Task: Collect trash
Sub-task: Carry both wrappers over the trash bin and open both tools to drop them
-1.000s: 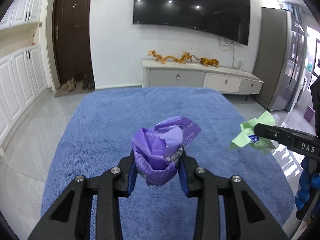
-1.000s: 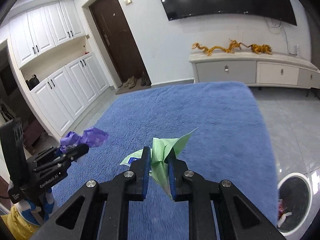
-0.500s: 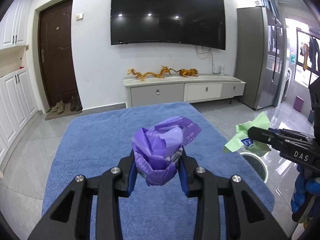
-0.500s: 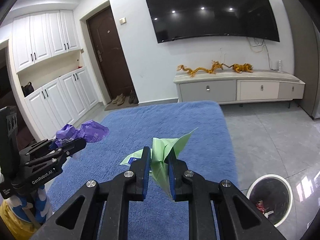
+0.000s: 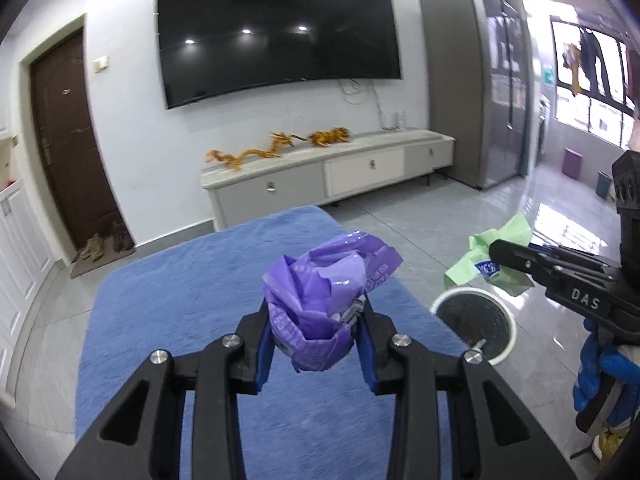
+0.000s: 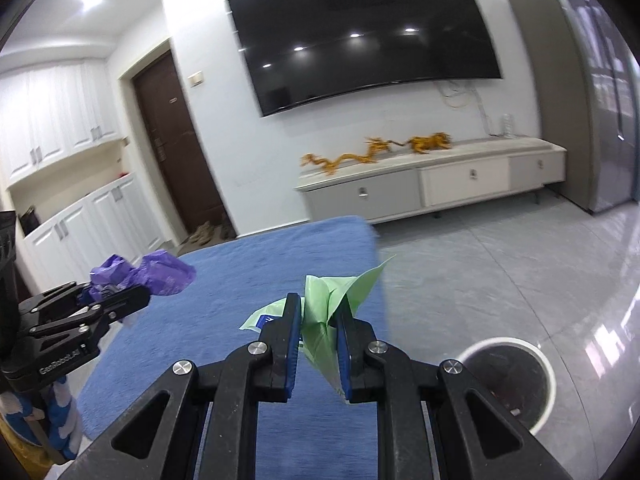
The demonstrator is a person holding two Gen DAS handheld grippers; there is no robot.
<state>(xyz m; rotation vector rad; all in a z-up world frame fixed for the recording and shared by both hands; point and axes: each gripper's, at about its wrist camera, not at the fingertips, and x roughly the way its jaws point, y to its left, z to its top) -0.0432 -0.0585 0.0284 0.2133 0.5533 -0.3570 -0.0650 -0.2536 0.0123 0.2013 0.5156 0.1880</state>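
Note:
My left gripper (image 5: 316, 344) is shut on a crumpled purple wrapper (image 5: 324, 292) and holds it in the air over the blue rug (image 5: 192, 280). My right gripper (image 6: 318, 344) is shut on a crumpled green wrapper (image 6: 326, 308), also in the air; it shows in the left wrist view (image 5: 494, 262) just above a white-rimmed trash bin (image 5: 474, 322). The bin stands on the grey floor right of the rug and also shows low right in the right wrist view (image 6: 510, 384). The left gripper and purple wrapper (image 6: 144, 274) show at the left there.
A low TV cabinet (image 5: 332, 176) with golden dragon figures stands against the far wall under a large TV (image 5: 276, 32). A brown door (image 5: 68, 140) with shoes in front is at the left. A grey fridge (image 5: 476, 92) stands at the right.
Both grippers have swung to the right with their wrappers held. The trash bin has come into the left wrist view, and the green wrapper now hangs close over it.

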